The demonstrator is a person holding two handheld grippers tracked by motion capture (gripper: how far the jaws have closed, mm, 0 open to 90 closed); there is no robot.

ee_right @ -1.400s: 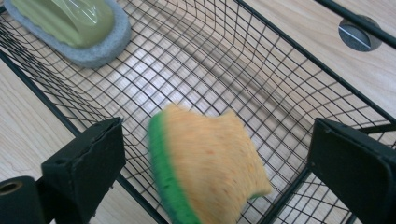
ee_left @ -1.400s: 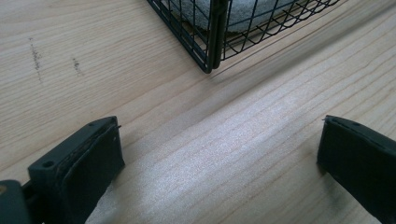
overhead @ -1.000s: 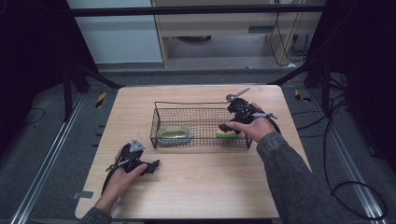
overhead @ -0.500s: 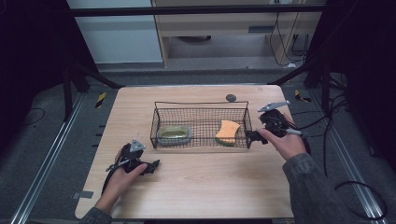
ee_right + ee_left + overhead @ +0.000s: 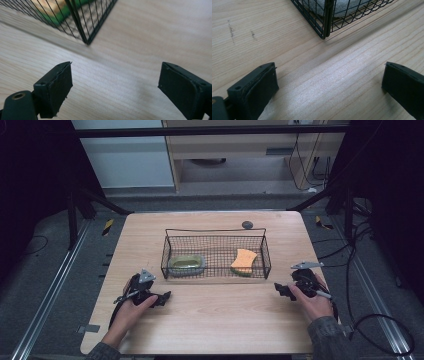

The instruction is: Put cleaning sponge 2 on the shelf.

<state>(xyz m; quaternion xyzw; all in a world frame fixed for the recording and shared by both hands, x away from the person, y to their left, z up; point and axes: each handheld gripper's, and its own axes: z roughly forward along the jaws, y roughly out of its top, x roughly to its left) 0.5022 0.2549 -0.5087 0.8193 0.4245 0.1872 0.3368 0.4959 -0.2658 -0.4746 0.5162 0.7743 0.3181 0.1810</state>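
Observation:
A black wire basket point(image 5: 216, 231) stands mid-table, holding an orange-and-green sponge point(image 5: 243, 261) at its right end and a greenish pad point(image 5: 186, 264) at its left. My left gripper point(image 5: 162, 298) rests on the wood in front of the basket's left corner point(image 5: 323, 35), jaws wide apart and empty point(image 5: 329, 85). To the right of the basket's front right corner point(image 5: 86, 41), my right gripper point(image 5: 280, 290) lies near the table's right edge, open with nothing between its jaws point(image 5: 116, 85).
A small dark round object point(image 5: 247, 224) lies on the table behind the basket. Bare wood stretches in front of the basket between the two hands. The floor around the table carries rails and cables point(image 5: 370, 270).
My right gripper has let go of the sponge in the basket, drawn back to the right and come down to the table near its right edge. The left gripper has stayed put.

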